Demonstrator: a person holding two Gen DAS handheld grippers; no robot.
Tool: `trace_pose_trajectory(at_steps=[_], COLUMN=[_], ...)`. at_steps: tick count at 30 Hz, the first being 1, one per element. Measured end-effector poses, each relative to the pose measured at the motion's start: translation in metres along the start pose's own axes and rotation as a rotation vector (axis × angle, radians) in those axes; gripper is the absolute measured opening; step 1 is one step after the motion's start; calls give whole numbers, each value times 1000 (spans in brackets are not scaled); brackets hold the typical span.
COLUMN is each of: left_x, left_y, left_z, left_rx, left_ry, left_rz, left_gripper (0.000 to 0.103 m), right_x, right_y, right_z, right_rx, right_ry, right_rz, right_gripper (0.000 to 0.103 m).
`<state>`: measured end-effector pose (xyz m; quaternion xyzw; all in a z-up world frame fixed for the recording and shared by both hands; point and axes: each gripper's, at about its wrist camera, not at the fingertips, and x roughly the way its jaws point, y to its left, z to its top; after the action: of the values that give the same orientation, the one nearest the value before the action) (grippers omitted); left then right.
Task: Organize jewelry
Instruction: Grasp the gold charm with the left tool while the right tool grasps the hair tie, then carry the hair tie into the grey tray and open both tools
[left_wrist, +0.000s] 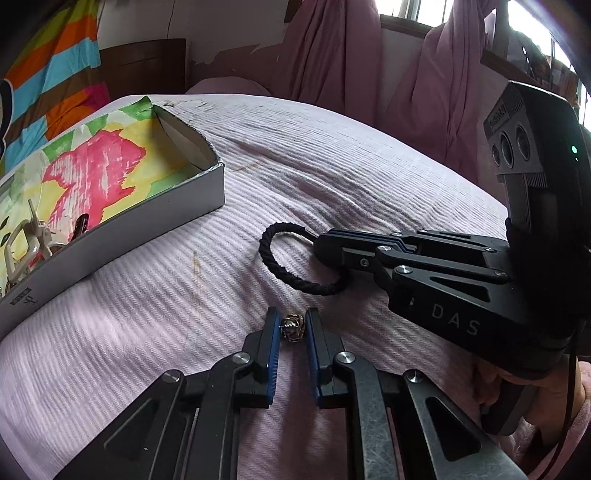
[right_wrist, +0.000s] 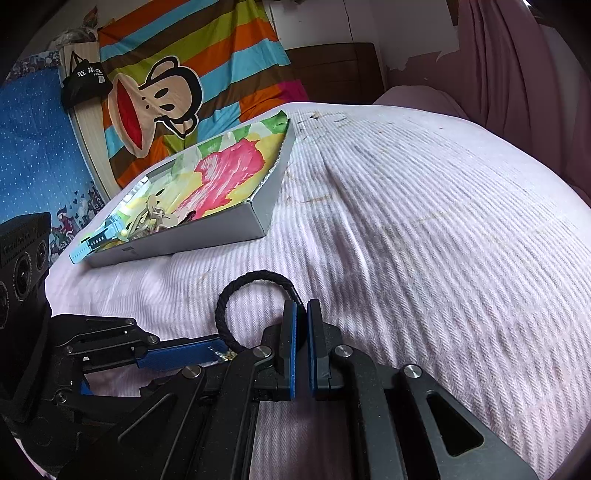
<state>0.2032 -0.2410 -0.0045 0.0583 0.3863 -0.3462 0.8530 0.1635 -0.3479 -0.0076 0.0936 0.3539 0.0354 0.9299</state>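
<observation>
In the left wrist view the left gripper (left_wrist: 291, 328) sits low at centre, its two blue-lined fingers (left_wrist: 272, 343) drawn in on a small gold openwork charm (left_wrist: 293, 328) that lies on the pale pink ribbed bedspread (left_wrist: 369, 166). The left pad touches the charm's little pin end; the right pad sits at its other side, so the charm is pinched right between the tips.

Just beyond it, toward the right of that frame, the right gripper (left_wrist: 327, 247) reaches in from the right edge, pressed together on a black braided cord bracelet (left_wrist: 280, 266). The loop spreads out on the bedspread to the left of its tips, near the charm but not touching it. A hand (left_wrist: 546, 391) grips the handle at the lower right.

In the right wrist view the right gripper (right_wrist: 301, 314) shows the cord (right_wrist: 236, 291) running in between its nearly closed pads, the loop lying up and left of them.

At the upper left of both views a shallow grey box (left_wrist: 140, 221) with a bright floral lining rests on the bed, holding cream hair claws (right_wrist: 155, 218) and a light blue watch strap (right_wrist: 96, 243) that hangs over its rim.
</observation>
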Motion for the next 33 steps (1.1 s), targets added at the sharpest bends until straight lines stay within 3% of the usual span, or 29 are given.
trace_pose_trajectory(at_steps=[9,33], left_x=[-13,-77], left_y=[8,63], left_z=[-6,-20], left_rx=[-54,-276], left_ry=[-21,-183], left_rz=[29,178], left_gripper=[13,13], right_x=[1,-1], right_y=[1,45], right_z=[-1,6], right_rx=[-7,-101], right_ry=[-7,-59], right_rz=[0,63], right_gripper=[5,5])
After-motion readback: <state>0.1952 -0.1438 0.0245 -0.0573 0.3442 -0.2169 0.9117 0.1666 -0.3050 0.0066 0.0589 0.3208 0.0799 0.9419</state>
